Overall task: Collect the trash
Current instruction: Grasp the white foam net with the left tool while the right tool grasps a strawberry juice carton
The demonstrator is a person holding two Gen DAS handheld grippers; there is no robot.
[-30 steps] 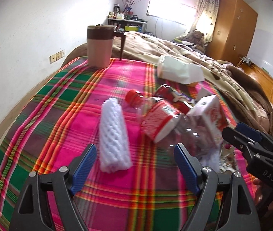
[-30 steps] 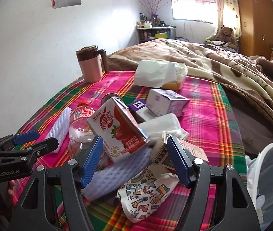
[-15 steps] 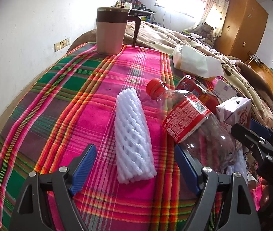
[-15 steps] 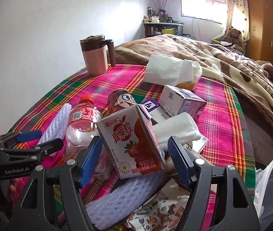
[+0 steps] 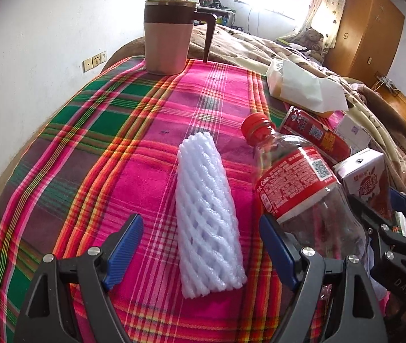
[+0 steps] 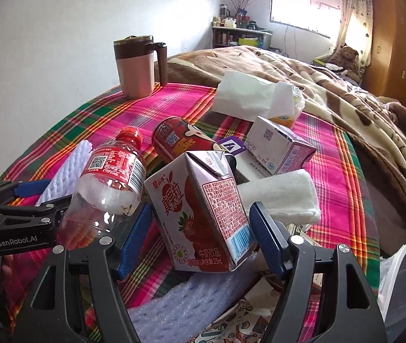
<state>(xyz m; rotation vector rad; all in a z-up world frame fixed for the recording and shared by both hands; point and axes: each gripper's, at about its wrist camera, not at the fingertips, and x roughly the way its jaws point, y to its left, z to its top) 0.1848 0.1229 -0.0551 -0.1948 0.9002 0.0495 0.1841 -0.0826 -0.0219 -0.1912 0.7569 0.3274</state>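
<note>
Left gripper (image 5: pixel 200 254) spread, straddling white foam fruit net (image 5: pixel 207 217) on the plaid blanket (image 5: pixel 111 148): feather-light, squashy, pinch mid-length. Right gripper (image 6: pixel 200 237) spread around strawberry milk carton (image 6: pixel 203 214), pads apart: light, crushable, grip flat sides. Beyond: Coke bottle (image 6: pixel 111 177), slippery.

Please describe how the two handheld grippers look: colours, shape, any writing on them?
Both grippers, left gripper and right gripper, have black angular frames with silver screws and blue ribbed pads on the fingers. The left body reads "GenRobot.AI"; the right shows "DAS". A black cable runs by the left one.
</note>
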